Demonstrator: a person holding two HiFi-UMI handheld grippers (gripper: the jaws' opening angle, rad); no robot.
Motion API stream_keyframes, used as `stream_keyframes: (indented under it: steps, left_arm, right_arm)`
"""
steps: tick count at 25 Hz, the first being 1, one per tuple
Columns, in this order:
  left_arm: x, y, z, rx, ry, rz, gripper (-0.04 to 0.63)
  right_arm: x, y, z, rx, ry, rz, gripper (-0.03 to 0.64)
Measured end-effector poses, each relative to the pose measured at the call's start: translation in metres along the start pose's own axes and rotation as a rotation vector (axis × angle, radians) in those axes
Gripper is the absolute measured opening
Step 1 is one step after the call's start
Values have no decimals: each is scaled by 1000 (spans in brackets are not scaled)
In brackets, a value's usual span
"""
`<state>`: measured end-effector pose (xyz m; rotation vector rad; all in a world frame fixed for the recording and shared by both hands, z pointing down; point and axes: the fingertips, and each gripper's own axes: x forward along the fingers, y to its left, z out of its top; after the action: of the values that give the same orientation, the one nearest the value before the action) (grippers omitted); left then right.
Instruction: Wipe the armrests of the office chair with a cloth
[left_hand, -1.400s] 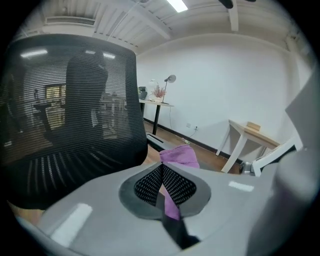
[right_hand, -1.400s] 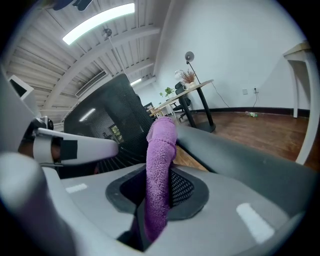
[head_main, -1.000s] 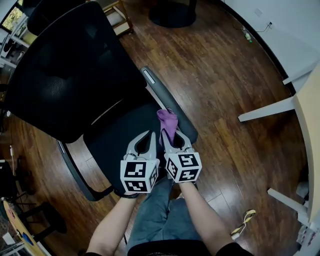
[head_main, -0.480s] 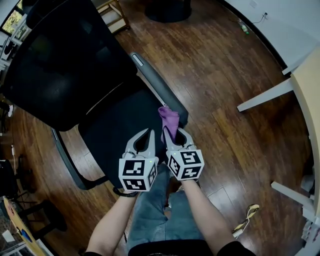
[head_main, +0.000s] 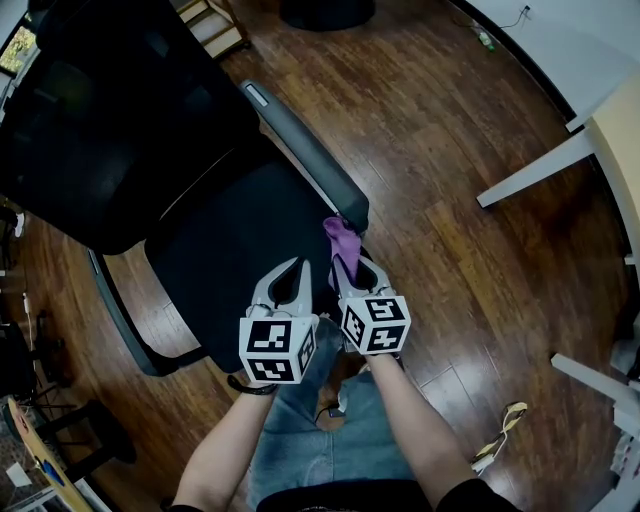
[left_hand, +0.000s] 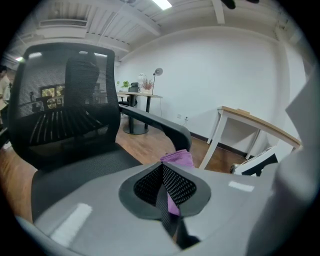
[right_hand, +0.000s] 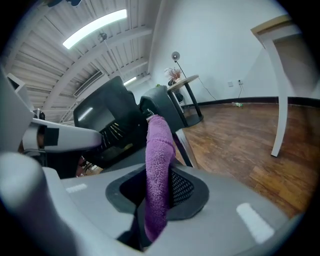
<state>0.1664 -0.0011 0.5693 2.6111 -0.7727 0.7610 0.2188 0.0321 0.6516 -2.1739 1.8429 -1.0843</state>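
A black office chair (head_main: 120, 120) with a mesh back stands ahead of me. Its right armrest (head_main: 305, 150) runs diagonally toward my hands; the left armrest (head_main: 118, 315) shows at the lower left. My right gripper (head_main: 350, 258) is shut on a purple cloth (head_main: 340, 238), and the cloth's free end touches the near end of the right armrest. In the right gripper view the purple cloth (right_hand: 159, 170) stands pinched between the jaws. My left gripper (head_main: 290, 275) hovers over the seat (head_main: 240, 260), shut with nothing in it; the cloth (left_hand: 180, 159) shows just beyond its jaws.
Dark wooden floor (head_main: 440, 150) surrounds the chair. White table legs (head_main: 530, 170) and a light tabletop edge (head_main: 615, 140) stand at the right. A round chair or lamp base (head_main: 325, 12) sits at the top. My legs (head_main: 320, 440) are below the grippers.
The chair has shifted up and left in the head view as I moved. The cloth now touches the near end of the right armrest instead of hanging over the seat beside it.
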Motion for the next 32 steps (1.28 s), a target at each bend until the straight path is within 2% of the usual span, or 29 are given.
stream_keyframes:
  steps: [6,13,23,29,32]
  left_arm:
    - [-1,0,-9,2,-9,8,4]
    - [-37,0,10,-20,-34,43,4]
    - [-153,2,65,-79,-114,139,3]
    - [-216,5,91,-93,-203,187,3]
    - [-249,8,102,-101,-256,201,3]
  right_arm:
    - [3,-10,-19,6,27,-1,75]
    - [-30,25,15,-82,6,44,75]
    - [-114,141,104,-284,-54,191,75]
    - [-156,213,136,-362,-122,284,75]
    - [-174,253,148,-366,-161,337,75]
